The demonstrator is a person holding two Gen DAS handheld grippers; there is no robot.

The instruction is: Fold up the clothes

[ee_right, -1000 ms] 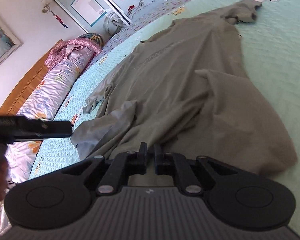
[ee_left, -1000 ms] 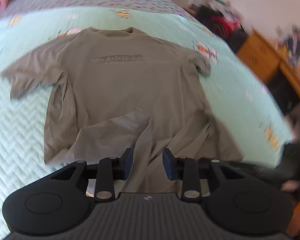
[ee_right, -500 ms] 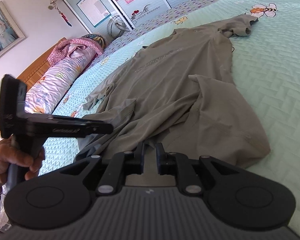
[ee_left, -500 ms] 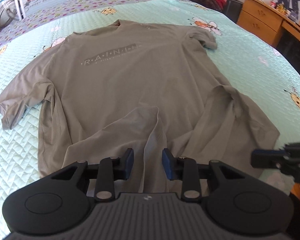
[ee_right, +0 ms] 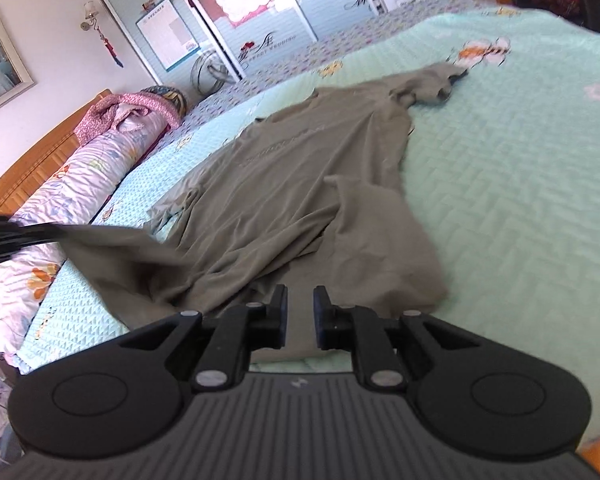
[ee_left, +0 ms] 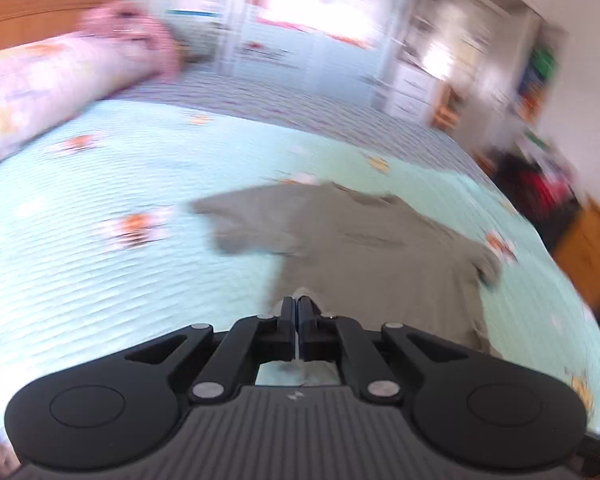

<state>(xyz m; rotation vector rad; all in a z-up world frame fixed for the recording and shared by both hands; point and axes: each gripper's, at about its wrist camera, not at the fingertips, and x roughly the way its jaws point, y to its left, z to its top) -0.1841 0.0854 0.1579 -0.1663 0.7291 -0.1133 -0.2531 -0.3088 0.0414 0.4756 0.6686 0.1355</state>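
Left claw (ee_left: 297,305): jaws closed, pinching the near-left hem of the olive T-shirt (ee_right: 300,184), lifted off the bed (ee_right: 520,168). Right claw (ee_right: 301,304): jaws parted, empty, over the near hem. Shirt lies spread on the mint quilt, collar far, sleeve far right. Rolled bedding (ee_right: 100,160) far left.

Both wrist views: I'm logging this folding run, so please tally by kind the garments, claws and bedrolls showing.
Olive T-shirt: 1
Claws: 2, the left claw and the right claw
Floral bedroll: 1
Total: 4
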